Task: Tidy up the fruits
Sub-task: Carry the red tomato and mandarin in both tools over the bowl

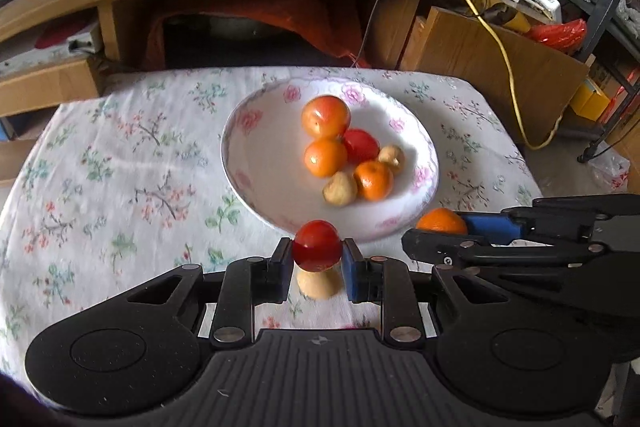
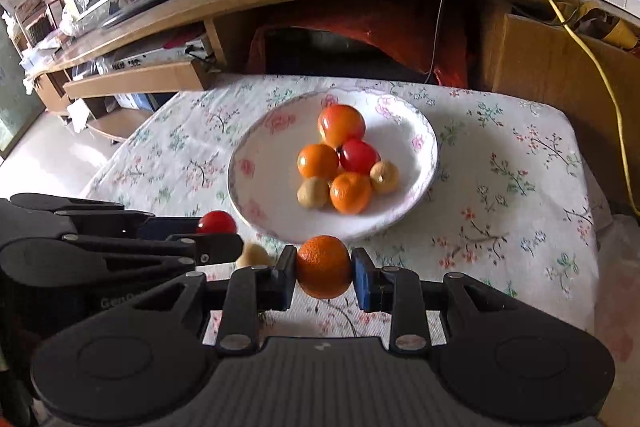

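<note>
A floral tablecloth (image 1: 100,179) covers the low table in front of a cluttered wooden TV stand, and the white bowl (image 1: 256,163) sits straight ahead of both your grippers. Your left gripper (image 1: 317,259) is closed on a red fruit (image 1: 317,245), with a pale fruit (image 1: 318,283) on the cloth just beneath it. Your right gripper (image 2: 323,269) is clamped on an orange (image 2: 324,266). Both loads hang just short of the bowl's near rim, so each probably needs only a short carry forward.

Tan fruit (image 1: 318,283) half hidden – behind red fruit (image 1: 317,245).
</note>
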Demonstrator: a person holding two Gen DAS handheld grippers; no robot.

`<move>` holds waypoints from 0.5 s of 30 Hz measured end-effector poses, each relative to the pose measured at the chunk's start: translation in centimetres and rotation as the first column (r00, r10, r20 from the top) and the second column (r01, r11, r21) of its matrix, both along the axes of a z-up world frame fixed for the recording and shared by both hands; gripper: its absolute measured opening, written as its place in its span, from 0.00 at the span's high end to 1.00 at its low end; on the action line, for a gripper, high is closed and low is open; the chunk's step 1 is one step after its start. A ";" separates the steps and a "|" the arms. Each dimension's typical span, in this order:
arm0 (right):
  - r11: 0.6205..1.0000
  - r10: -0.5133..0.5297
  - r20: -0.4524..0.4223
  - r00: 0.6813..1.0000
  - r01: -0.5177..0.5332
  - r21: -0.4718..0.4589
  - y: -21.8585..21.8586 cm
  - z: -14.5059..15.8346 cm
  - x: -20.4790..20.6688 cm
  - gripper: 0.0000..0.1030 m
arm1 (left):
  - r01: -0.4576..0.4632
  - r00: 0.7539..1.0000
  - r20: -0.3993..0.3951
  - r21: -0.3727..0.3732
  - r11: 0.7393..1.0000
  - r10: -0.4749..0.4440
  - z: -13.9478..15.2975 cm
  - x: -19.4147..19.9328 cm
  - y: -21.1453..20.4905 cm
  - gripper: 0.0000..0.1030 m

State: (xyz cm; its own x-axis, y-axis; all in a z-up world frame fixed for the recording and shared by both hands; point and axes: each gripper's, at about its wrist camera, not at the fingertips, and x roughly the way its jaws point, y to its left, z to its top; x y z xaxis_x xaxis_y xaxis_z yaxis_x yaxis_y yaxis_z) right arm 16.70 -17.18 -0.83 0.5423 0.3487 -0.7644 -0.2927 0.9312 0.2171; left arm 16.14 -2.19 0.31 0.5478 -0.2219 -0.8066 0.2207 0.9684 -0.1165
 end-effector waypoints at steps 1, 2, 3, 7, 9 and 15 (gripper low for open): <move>1.000 0.001 0.001 1.000 -0.001 0.000 0.1 0.0 0.3 0.71 | 0.001 1.000 0.000 -0.004 1.000 -0.001 0.0 0.3 0.0 0.68; 1.000 -0.001 0.003 1.000 0.001 -0.003 0.0 0.0 0.5 0.71 | -0.001 1.000 -0.002 -0.011 1.000 0.001 0.0 0.6 0.0 0.68; 1.000 -0.003 0.005 1.000 0.003 -0.002 0.0 0.0 0.8 0.71 | -0.003 1.000 -0.001 -0.013 1.000 0.003 0.0 0.9 0.0 0.68; 1.000 -0.011 0.004 1.000 0.011 0.002 -0.2 0.0 2.1 0.71 | -0.007 1.000 0.001 -0.003 1.000 0.007 -0.2 1.9 -0.3 0.68; 1.000 -0.015 0.003 1.000 0.015 0.002 -0.2 -0.2 2.7 0.71 | -0.009 1.000 0.000 0.000 1.000 0.009 -0.4 2.5 -0.4 0.68; 1.000 -0.021 -0.008 1.000 0.021 0.009 -0.3 -0.9 4.2 0.71 | -0.012 1.000 -0.008 0.005 1.000 0.012 -0.8 3.6 -0.5 0.69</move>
State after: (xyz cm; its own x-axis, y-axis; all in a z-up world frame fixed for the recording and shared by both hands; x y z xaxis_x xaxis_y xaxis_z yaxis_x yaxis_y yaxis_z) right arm 20.93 -17.53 -1.69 0.5436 0.3438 -0.7657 -0.2712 0.9353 0.2274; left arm 19.76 -2.66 -0.51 0.5441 -0.2110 -0.8121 0.2083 0.9715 -0.1129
